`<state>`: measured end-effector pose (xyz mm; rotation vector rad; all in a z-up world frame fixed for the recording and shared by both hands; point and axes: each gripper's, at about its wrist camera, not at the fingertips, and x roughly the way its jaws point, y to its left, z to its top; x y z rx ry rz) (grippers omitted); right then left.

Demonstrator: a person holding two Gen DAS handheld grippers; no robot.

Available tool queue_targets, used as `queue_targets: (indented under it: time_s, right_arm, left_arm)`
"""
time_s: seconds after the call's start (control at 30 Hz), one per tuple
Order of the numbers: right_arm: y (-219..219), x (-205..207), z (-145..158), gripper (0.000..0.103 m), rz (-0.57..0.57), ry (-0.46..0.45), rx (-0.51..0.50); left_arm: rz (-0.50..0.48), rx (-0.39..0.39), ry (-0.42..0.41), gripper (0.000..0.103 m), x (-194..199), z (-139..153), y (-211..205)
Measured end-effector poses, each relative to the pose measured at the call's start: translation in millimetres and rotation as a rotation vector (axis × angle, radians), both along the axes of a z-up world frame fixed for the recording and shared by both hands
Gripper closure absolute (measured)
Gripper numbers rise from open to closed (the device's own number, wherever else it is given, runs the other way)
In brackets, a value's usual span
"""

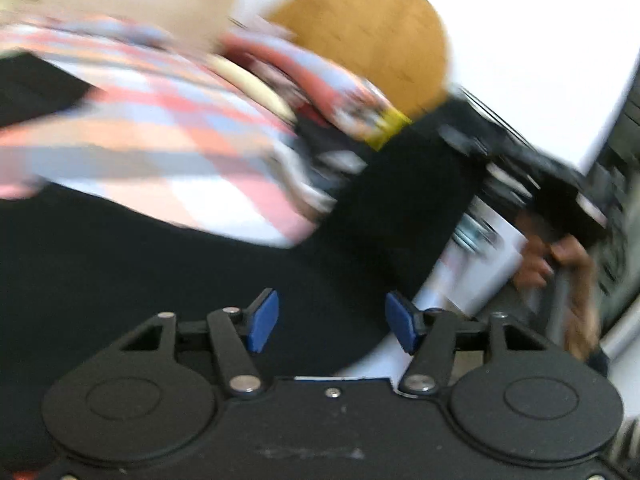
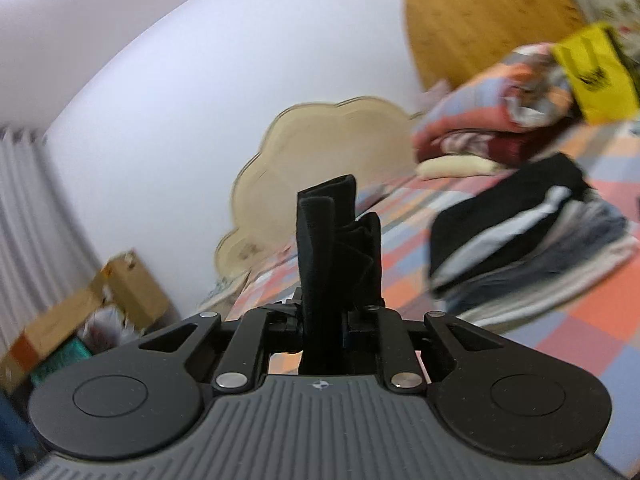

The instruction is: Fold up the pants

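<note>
Right gripper [image 2: 324, 316] is clamped on a bunched fold of the black pants [image 2: 336, 240]; the fabric stands upright between the closed-in fingers and rises above them, lifted clear of the patchwork bedspread [image 2: 560, 328] beyond.

Left gripper [image 1: 332, 322] has its blue pads [image 1: 262, 322] set apart, with nothing pinched between them. Black pants fabric [image 1: 160, 280] lies spread beneath and ahead of it, covering the near part of the bedspread [image 1: 160, 136]. The left wrist view is heavily blurred.

On the right of that view, a hand [image 1: 560, 260] grips the handle of the other gripper, from which black cloth hangs.

Far right on the bed sits a stack of folded garments [image 2: 520, 232], black with a pale stripe on top. Beyond it lies a heap of bedding [image 2: 492, 108] with a yellow item [image 2: 596, 76] on it.

A cloud-shaped headboard [image 2: 320, 164] stands against the white wall [image 2: 200, 80]. Cardboard boxes [image 2: 100, 308] sit at the far left by a curtain [image 2: 24, 220]. A round wooden panel [image 2: 480, 12] is at upper right.
</note>
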<state>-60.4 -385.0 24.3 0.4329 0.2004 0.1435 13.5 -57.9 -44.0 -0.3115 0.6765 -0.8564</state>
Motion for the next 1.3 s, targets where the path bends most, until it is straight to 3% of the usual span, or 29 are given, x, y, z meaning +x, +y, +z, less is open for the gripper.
queue_targets:
  time_s: [0.13,0.27,0.5,0.63,0.7,0.73,0.77,0.83,0.93,1.1,1.2,1.27,1.3]
  right_arm:
    - [50,19,-6,0.076,0.080,0.053,-0.077]
    - [103,46,-26,0.076,0.161,0.127,-0.171]
    - [171,78,-75,0.076,0.247,0.253,-0.329]
    - [195,85,-102,0.072,0.269,0.315,-0.377]
    - [202,88,-111,0.060,0.310,0.338,-0.360]
    - [202,89,-113,0.050,0.338,0.353,-0.345]
    - [203,88,-114,0.033,0.372,0.367,-0.330]
    - [198,77,-111,0.014,0.430,0.370,-0.289]
    - [177,54,-99,0.004,0.449,0.322,-0.205]
    - [138,27,-91,0.007,0.284,0.281,-0.212]
    - [113,18,-97,0.016,0.160,0.314,-0.247]
    - [101,14,-103,0.033,0.103,0.347,-0.257]
    - [98,13,-106,0.035,0.092,0.357,-0.249]
  left_arm:
    - [0.204,0.012,-0.002,0.043,8,1,68]
    - [0.306,0.010,0.004,0.042,3,-9,109]
    - [0.382,0.023,0.060,0.042,-6,-40,137]
    - [0.403,0.011,0.067,0.040,-10,-39,158]
    - [0.412,0.008,0.072,0.040,-11,-43,161]
    - [0.414,0.005,0.080,0.039,-8,-44,157]
    - [0.412,0.002,0.087,0.039,-5,-46,155]
    - [0.399,-0.009,0.105,0.038,-5,-47,153]
    - [0.375,-0.019,0.133,0.037,3,-53,143]
    - [0.332,-0.018,0.174,0.035,16,-67,121]
    - [0.329,0.006,0.175,0.034,24,-72,104]
    - [0.323,0.018,0.174,0.034,28,-72,93]
    - [0.321,0.020,0.178,0.034,31,-72,87]
